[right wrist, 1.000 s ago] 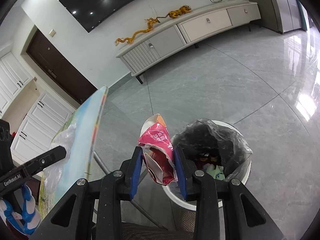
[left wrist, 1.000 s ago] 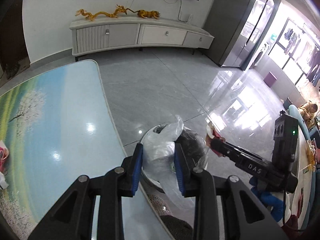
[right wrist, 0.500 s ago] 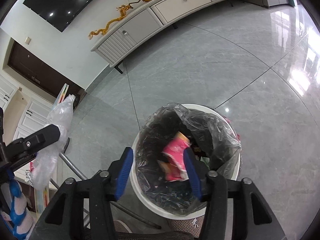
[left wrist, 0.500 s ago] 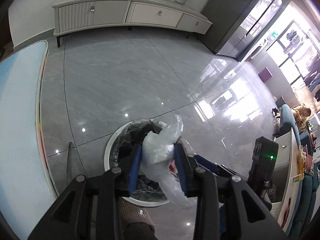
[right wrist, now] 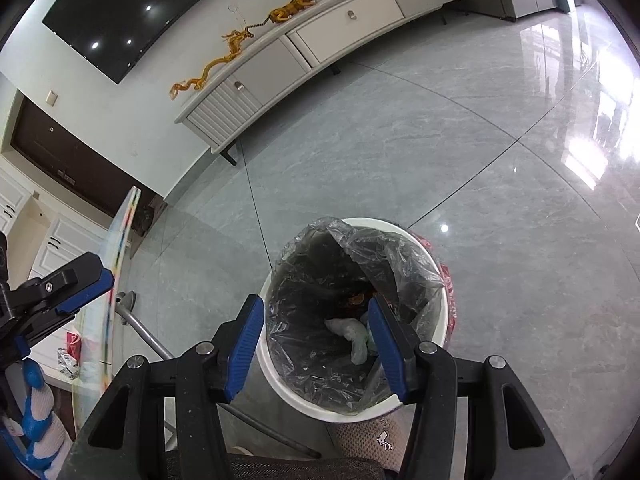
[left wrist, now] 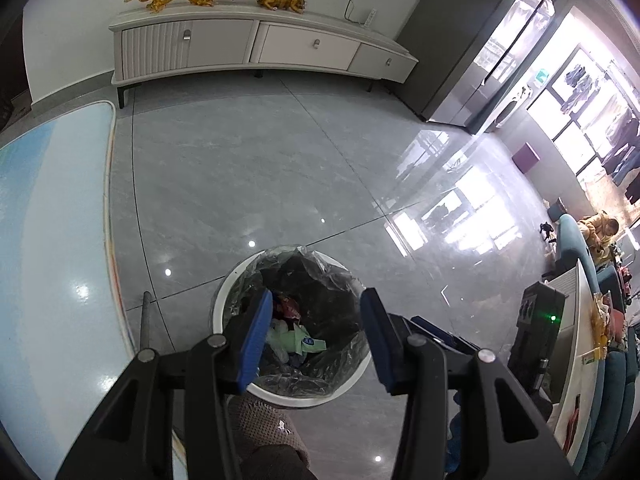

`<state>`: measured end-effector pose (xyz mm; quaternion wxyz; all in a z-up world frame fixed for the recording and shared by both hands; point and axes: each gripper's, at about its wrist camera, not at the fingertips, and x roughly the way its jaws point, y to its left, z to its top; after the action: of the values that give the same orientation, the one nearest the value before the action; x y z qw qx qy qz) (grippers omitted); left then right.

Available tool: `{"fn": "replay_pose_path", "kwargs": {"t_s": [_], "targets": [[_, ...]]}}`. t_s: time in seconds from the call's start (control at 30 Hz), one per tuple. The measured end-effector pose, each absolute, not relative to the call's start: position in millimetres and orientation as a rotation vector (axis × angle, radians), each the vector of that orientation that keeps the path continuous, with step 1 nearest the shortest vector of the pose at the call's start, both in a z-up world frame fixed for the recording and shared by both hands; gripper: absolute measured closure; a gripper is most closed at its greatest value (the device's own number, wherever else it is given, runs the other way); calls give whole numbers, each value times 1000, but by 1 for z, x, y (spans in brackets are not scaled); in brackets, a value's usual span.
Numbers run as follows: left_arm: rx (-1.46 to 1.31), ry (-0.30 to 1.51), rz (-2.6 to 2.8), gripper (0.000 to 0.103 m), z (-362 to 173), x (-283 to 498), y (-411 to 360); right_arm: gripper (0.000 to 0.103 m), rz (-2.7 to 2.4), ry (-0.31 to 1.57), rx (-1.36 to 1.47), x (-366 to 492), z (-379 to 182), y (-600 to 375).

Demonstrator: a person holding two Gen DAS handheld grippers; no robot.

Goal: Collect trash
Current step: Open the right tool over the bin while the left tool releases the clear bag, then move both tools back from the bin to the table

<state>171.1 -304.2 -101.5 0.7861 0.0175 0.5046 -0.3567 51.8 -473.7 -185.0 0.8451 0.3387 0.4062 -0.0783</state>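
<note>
Both my grippers hang over the bin [left wrist: 236, 296], a white pail on the grey floor [left wrist: 248, 168] just beside the table [left wrist: 48, 240]. My left gripper [left wrist: 316, 336] has its jaws spread wide with nothing between them; my right gripper [right wrist: 316, 344] is likewise parted and empty. The trash [left wrist: 298, 338] lies at the bottom of the bin: a pale green wrapper, a red scrap, and, in the right view, a crumpled clear bag [right wrist: 348, 332]. All of it looks light, soft and crushable, likely to slip between smooth pads unless pinched across a fold or a bunched edge. The liner [right wrist: 384, 252] is thin dark film, loose and sagging on one side of the rim; I judge it would tear or pull free if snagged, so any hold on it belongs at the gathered rim. More litter shows near the table's far end [right wrist: 66, 354], too small to identify.
</note>
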Motion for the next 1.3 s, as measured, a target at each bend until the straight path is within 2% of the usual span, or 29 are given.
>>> {"fn": "replay_pose_path", "kwargs": {"t_s": [0.43,0.57,0.77,0.93,1.03,1.3], "targets": [[-7,939,-677,58,-41,140,-201,50,-162,733,631,22,-108,-435],[-33,874,-637,52,-23,128,-161,49,-138,695,587,18,-81,-412],[-116,810,-595,51,-1,117,-96,48,-92,662,513,20,-48,-376],[-196,756,-543,50,8,109,-33,47,-53,645,447,23,-25,-340],[-241,741,-502,45,8,104,3,46,-33,636,410,24,-14,-321],[-292,690,-355,44,2,86,93,45,6,626,334,28,3,-277]]}}
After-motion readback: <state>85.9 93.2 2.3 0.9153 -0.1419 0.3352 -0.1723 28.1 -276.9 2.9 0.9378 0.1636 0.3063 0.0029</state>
